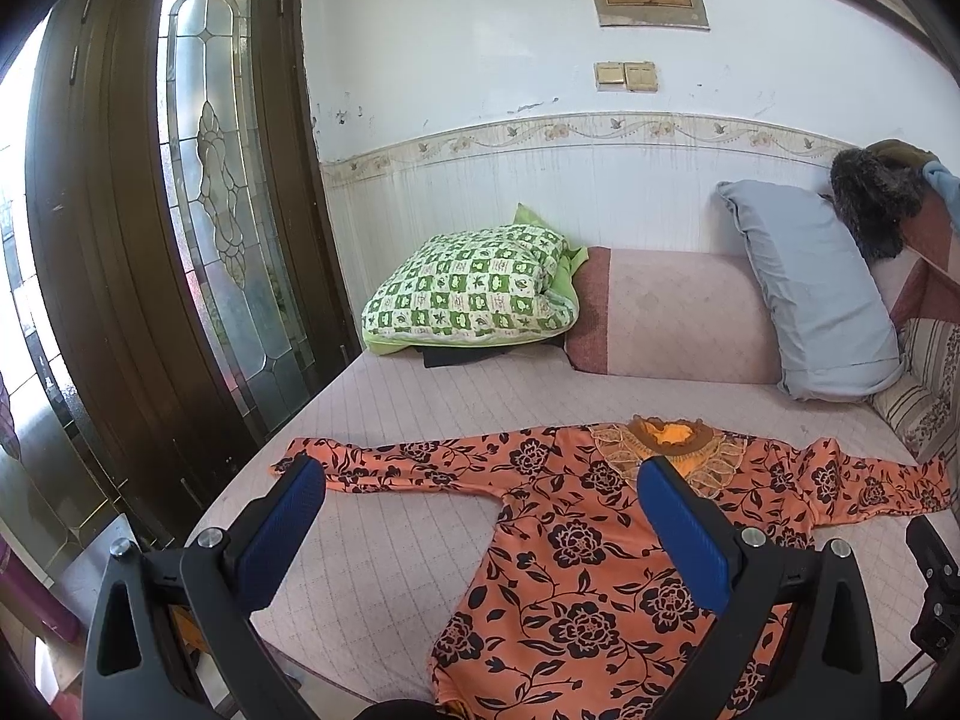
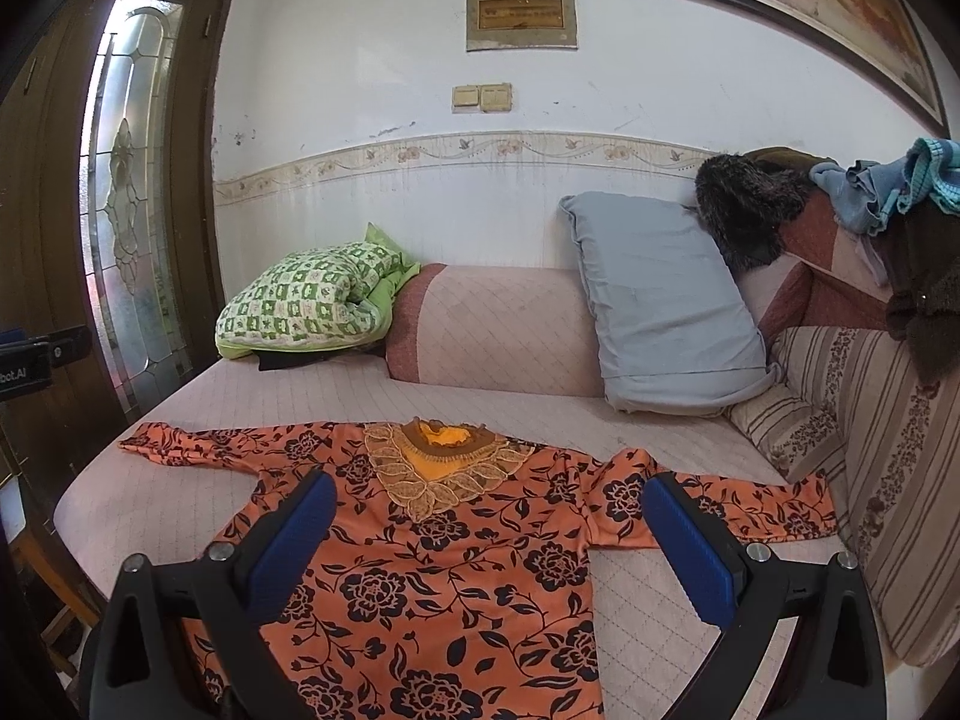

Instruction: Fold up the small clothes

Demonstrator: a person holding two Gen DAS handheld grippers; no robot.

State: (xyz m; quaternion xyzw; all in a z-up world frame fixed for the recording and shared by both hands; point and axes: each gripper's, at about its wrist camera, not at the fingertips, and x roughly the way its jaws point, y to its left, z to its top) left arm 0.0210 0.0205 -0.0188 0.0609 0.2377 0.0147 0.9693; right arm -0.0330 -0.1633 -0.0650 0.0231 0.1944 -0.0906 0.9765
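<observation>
Nearest, the left tool [image 1: 480, 474] and right tool [image 2: 489, 486] hover with jaws spread wide, gripping nothing. Beyond lies the orange floral top [image 2: 456, 540], flat on the bed [image 2: 480, 402], sleeves out toward 9 and 3 o'clock (likely spread for folding). Bare quilt remains toward 12 o'clock before the pillows [image 2: 660, 300].

the orange floral top [image 1: 576, 546] runs off the bottom edge in both views, hem unseen. a dark folded thing [image 2: 288, 360] lies mostly hidden under the green checked pillow [image 2: 306, 300]. the wall plaque's [image 2: 521, 13] print is unreadable.
</observation>
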